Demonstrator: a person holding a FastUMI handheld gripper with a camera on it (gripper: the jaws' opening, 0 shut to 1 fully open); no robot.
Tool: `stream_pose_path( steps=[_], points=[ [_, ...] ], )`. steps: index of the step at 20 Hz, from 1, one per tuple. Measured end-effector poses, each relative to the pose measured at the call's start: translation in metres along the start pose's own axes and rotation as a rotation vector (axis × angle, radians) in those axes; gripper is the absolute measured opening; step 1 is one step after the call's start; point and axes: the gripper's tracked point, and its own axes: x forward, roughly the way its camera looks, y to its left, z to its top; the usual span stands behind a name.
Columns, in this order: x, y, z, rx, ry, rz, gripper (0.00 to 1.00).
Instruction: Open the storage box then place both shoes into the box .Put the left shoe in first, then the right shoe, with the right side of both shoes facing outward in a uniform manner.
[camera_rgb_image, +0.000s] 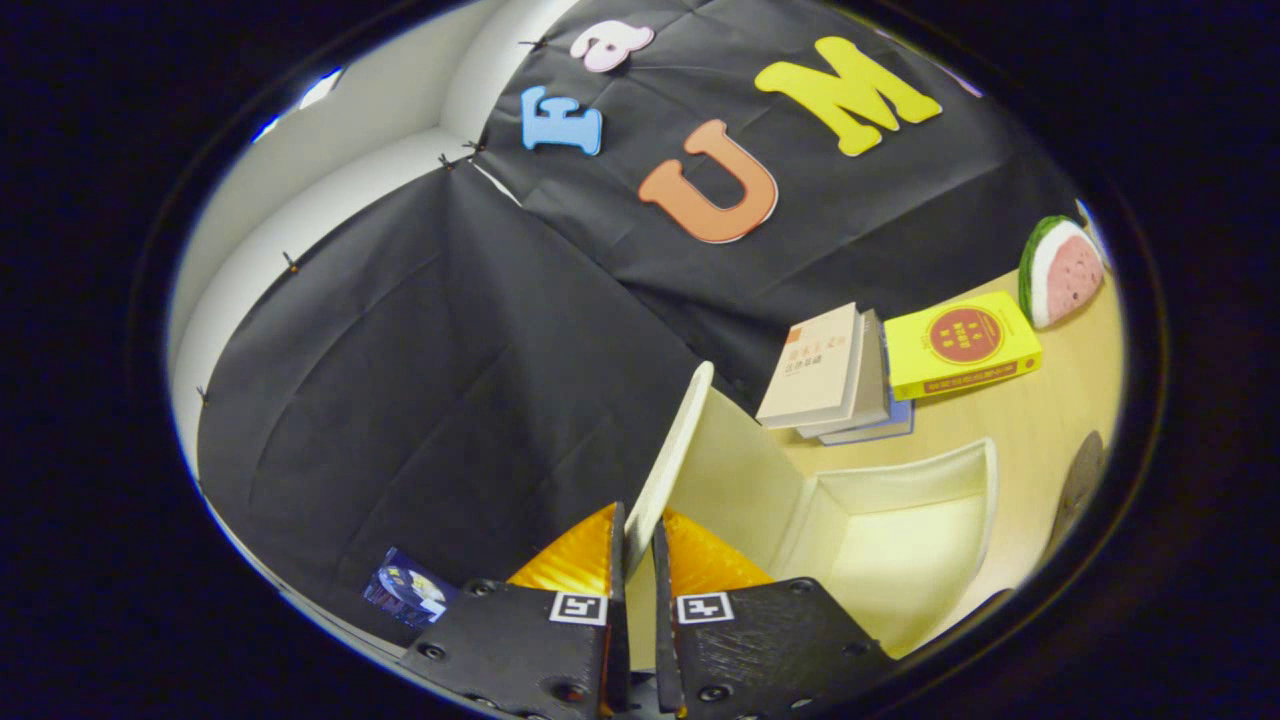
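Observation:
A cream storage box (900, 540) stands open on the pale wooden table, its inside bare as far as I can see. Its lid (672, 452) is raised on edge, swung up away from the box, and runs straight out ahead from between my fingers. My gripper (637, 560) is shut on the lid's near edge, one finger pressing on each face. A dark rounded thing (1082, 485) lies on the table beyond the box; I cannot tell whether it is a shoe.
Beyond the box lies a stack of books (835, 380) and, beside it, a yellow book (960, 345). A watermelon-slice toy (1062, 270) leans by the black cloth wall. A small dark card (405, 588) lies beside my fingers.

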Motion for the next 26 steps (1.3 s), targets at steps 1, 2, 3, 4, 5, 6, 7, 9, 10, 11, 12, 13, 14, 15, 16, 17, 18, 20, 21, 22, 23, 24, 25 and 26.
stream_pose_path(
  steps=[1, 2, 3, 4, 5, 6, 7, 9, 10, 11, 12, 13, 14, 15, 16, 17, 18, 20, 21, 22, 23, 24, 25, 26],
  points=[
    [0.008, 0.007, -0.004, -0.013, 0.011, 0.001, 0.13],
    [0.018, 0.015, -0.010, -0.023, 0.021, 0.002, 0.16],
    [0.028, 0.020, -0.014, -0.035, 0.029, 0.002, 0.19],
    [0.038, 0.024, -0.017, -0.039, 0.033, -0.003, 0.21],
    [0.045, 0.026, -0.019, -0.039, 0.033, -0.008, 0.21],
    [0.053, 0.031, -0.025, -0.038, 0.038, -0.001, 0.21],
    [0.058, 0.035, -0.029, -0.038, 0.048, 0.010, 0.32],
    [0.060, 0.039, -0.037, -0.057, 0.053, 0.023, 0.56],
    [0.062, 0.037, -0.042, -0.080, 0.055, 0.018, 0.70],
    [0.061, 0.035, -0.043, -0.101, 0.053, 0.013, 0.83],
    [0.057, 0.032, -0.044, -0.121, 0.046, 0.001, 0.90],
    [0.051, 0.029, -0.044, -0.139, 0.034, -0.006, 0.94],
    [0.045, 0.026, -0.043, -0.160, 0.025, -0.014, 0.95],
    [0.040, 0.020, -0.042, -0.180, 0.017, -0.030, 0.95],
    [0.031, 0.014, -0.040, -0.199, 0.007, -0.042, 0.96],
    [0.023, 0.005, -0.039, -0.221, 0.002, -0.065, 0.95],
    [0.014, -0.008, -0.036, -0.244, -0.009, -0.097, 0.95],
    [-0.007, -0.034, -0.032, -0.294, -0.027, -0.160, 0.95],
    [-0.020, -0.050, -0.029, -0.319, -0.034, -0.198, 0.95],
    [-0.030, -0.066, -0.028, -0.338, -0.034, -0.237, 0.95],
    [-0.042, -0.083, -0.028, -0.356, -0.032, -0.279, 0.95],
    [-0.055, -0.101, -0.027, -0.365, -0.032, -0.327, 0.95],
    [-0.069, -0.120, -0.026, -0.375, -0.033, -0.382, 0.95],
    [-0.085, -0.138, -0.024, -0.384, -0.034, -0.436, 0.96]
  ],
)
